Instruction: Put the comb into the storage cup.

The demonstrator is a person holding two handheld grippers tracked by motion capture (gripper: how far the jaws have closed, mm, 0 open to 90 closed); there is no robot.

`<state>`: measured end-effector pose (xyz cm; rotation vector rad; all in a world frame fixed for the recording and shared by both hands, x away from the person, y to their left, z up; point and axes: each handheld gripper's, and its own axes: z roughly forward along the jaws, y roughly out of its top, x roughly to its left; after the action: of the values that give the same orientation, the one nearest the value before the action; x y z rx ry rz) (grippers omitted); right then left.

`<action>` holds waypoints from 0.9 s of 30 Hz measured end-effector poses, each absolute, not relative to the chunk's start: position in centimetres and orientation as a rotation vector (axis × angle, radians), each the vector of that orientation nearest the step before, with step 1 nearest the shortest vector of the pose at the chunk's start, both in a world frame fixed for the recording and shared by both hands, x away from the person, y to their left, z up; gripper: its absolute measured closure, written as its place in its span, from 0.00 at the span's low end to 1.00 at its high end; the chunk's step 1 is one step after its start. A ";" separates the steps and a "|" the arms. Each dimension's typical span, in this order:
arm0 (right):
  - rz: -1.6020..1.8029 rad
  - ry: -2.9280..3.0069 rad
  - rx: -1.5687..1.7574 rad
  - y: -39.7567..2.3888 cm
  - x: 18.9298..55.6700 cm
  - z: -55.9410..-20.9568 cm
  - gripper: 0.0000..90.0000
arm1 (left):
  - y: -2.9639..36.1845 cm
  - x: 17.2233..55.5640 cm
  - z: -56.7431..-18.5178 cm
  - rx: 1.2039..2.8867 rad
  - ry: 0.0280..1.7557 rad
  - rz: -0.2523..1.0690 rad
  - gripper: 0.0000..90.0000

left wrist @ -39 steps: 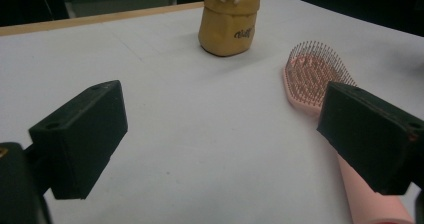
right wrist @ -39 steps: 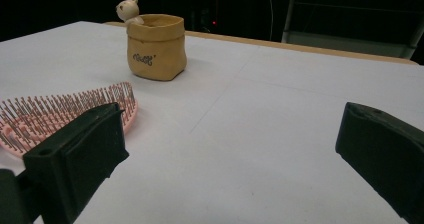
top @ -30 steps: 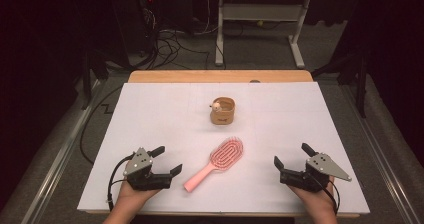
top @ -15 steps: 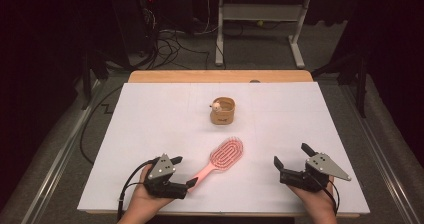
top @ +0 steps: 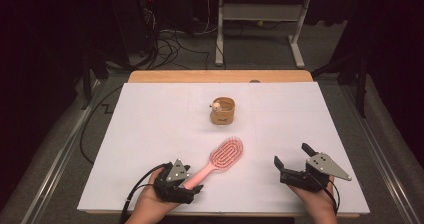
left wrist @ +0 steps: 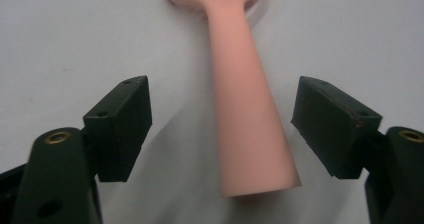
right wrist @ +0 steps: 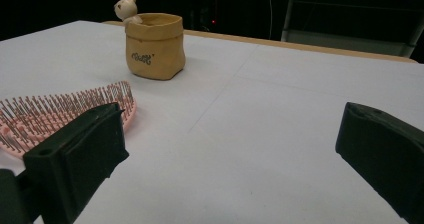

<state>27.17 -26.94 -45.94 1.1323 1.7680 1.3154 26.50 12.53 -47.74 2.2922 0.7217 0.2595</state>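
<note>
Now the left gripper (top: pixel 192 184) sits at the brush (top: pixel 218 160) handle's 7 o'clock end near the table's (top: pixel 150 114) front edge, having slid in from the left. Its jaws have just been closing round the handle w/ gaps both sides, so no grip yet, prob. seconds off. The right gripper (top: pixel 292 160) waits open at 3 o'clock of the brush.

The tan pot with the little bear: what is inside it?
The little bear peeks over the tan pot's far rim. In the high view the mouth looks bare; its bottom is hidden by the wall.
</note>
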 end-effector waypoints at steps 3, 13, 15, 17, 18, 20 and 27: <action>1.315 1.771 1.132 -26.9 27.2 -45.9 0.00 | 12.2 26.4 -47.9 2.306 0.714 0.261 0.36; 1.312 1.775 1.129 -27.0 27.2 -46.0 0.00 | 12.3 26.5 -47.8 2.291 0.724 0.247 0.53; 1.312 1.776 1.128 -26.9 27.2 -46.0 0.00 | 12.3 26.5 -47.8 2.288 0.722 0.240 0.59; 1.312 1.777 1.129 -26.9 27.2 -46.0 0.00 | 12.3 26.4 -47.8 2.292 0.718 0.246 0.67; 1.312 1.778 1.129 -26.9 27.2 -46.0 0.00 | 12.3 26.4 -47.8 2.291 0.728 0.243 0.68; 1.313 1.778 1.130 -26.9 27.2 -46.0 0.00 | 12.4 26.5 -47.7 2.294 0.741 0.246 0.69; 1.317 1.773 1.136 -26.9 27.2 -46.0 0.00 | 12.8 26.7 -47.6 2.303 0.744 0.249 0.70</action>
<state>27.20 -26.92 -46.03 1.1358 1.7730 1.3168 26.73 12.84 -47.61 2.3033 0.7435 0.2487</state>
